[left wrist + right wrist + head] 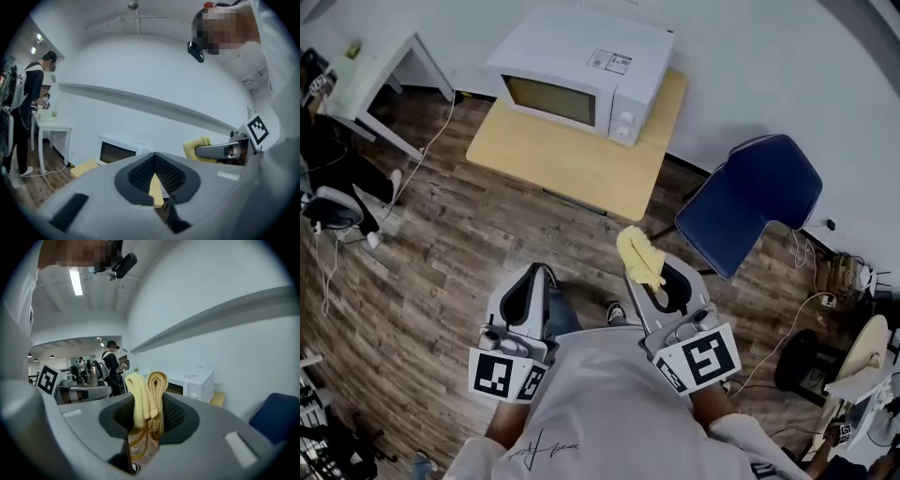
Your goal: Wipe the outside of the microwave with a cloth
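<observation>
The white microwave (pixel 581 70) stands on a light wooden table (pixel 572 164) against the wall, well ahead of both grippers. My right gripper (pixel 645 279) is shut on a folded yellow cloth (pixel 637 255), which sticks up out of its jaws (pixel 147 394). It is held in the air over the floor, short of the table's near edge. My left gripper (pixel 541 274) hangs beside it, to the left, shut with nothing in it. The left gripper view looks over its closed jaws toward the microwave (pixel 119 147) and the cloth (pixel 197 146).
A blue chair (pixel 759 197) stands right of the table, close to the right gripper. A white desk (pixel 370 70) is at far left, with a cable trailing over the wooden floor (pixel 441 253). A person (pixel 28 108) stands by that desk.
</observation>
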